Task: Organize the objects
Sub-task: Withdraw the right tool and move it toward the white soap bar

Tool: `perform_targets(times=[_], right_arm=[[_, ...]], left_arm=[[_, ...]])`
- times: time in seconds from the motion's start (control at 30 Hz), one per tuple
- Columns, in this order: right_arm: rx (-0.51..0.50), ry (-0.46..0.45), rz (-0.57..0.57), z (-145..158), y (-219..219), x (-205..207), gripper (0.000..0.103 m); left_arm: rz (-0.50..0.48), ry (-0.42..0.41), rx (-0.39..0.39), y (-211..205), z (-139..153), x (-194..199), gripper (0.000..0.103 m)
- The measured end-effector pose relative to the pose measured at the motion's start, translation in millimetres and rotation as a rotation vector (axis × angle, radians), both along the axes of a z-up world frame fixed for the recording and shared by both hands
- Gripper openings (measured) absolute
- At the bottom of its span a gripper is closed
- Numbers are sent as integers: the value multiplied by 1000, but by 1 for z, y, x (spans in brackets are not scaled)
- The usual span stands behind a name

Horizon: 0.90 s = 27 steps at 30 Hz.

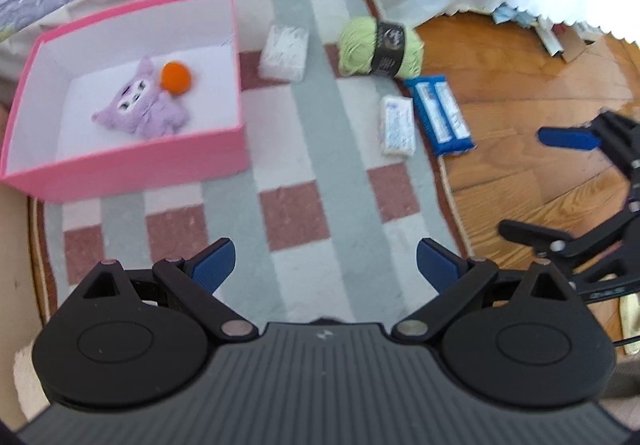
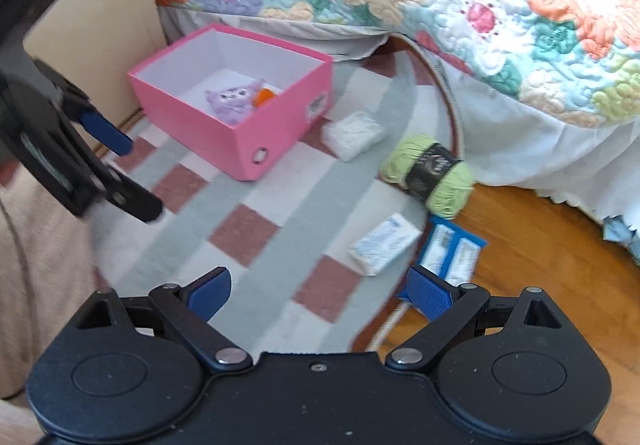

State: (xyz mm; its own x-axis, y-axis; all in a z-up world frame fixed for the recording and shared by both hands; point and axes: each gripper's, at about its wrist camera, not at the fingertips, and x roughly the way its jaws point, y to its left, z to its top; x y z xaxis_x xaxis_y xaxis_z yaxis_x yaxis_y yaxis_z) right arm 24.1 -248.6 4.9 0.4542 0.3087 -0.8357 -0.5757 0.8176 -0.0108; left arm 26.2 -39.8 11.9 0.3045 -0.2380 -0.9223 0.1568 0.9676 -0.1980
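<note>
Grippers both spread wide and empty: left gripper (image 1: 325, 265), right gripper (image 2: 319, 295). Pink box (image 1: 132, 165) holds purple plush (image 1: 140, 105) and orange ball (image 1: 176, 74); yarn (image 1: 380, 47) and three packets remain on rug (image 1: 304, 173)

The box (image 1: 132, 161) looks like matt pink cardboard. The toy (image 1: 140, 109) is soft plush, the yarn (image 1: 356, 45) fuzzy. The floor (image 1: 520, 93) is glossy wood, the rug (image 1: 304, 213) woven cloth.

Orange ball (image 2: 265, 96) half hidden behind box wall (image 2: 276, 121)
</note>
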Motion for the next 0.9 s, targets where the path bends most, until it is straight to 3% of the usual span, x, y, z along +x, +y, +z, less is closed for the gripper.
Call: perform_targets(times=[0.23,0.57,0.8,0.9], right_arm=[[5,-21,106,-22,-12,13,97],[-103,-152,326,-59,1,35,97],[-137,-174,396,-92,4,58,96],[-176,-181,402,-114,2,74,96]], left_arm=[[-9,28,-32,-24,-11,21,98],[-12,106,-110,-65,-44,64,96],[82,117,-208,-69,-75,78,94],[146,110,-249,-65,-93,81,88]])
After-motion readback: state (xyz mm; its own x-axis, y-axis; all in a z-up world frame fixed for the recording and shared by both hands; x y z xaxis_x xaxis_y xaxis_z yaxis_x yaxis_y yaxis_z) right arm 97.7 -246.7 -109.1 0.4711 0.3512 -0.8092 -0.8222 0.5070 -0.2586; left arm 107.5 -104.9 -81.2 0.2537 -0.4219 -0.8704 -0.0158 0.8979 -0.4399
